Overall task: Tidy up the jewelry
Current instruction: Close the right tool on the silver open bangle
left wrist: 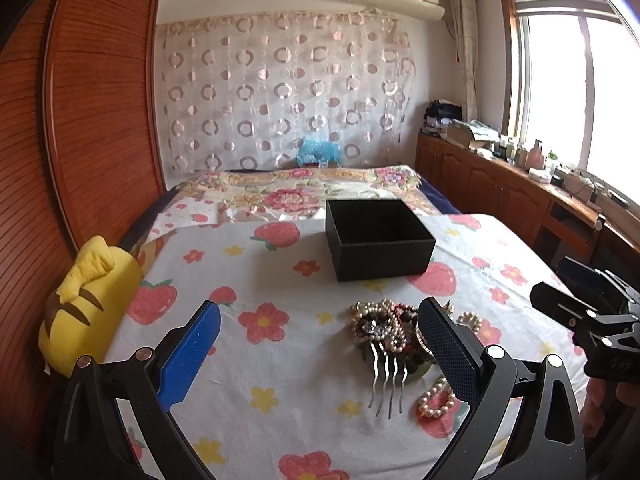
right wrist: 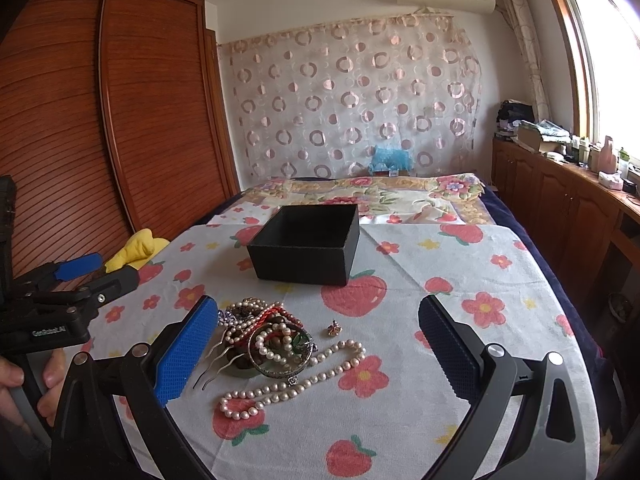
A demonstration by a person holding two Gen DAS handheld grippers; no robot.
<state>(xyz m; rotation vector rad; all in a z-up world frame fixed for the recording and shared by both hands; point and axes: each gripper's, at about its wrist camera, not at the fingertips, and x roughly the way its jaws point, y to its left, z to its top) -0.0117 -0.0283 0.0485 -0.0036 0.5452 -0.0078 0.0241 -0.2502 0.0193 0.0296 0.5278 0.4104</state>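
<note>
Nearest me, my left gripper (left wrist: 320,344) stood wide apart and held nothing, and my right gripper (right wrist: 318,340) was spread just as wide, also empty. Just past their fingertips the jewelry heap (right wrist: 268,340) lay on the strawberry-print cloth (right wrist: 460,264): tangled beads, a bangle, a metal hair comb (left wrist: 386,380) and a pearl necklace (right wrist: 296,384) trailing toward me. Farther on the same cloth sat the open black box (right wrist: 304,256), clear of the heap. A yellow pillow (left wrist: 86,300) lay at the bed's left edge.
</note>
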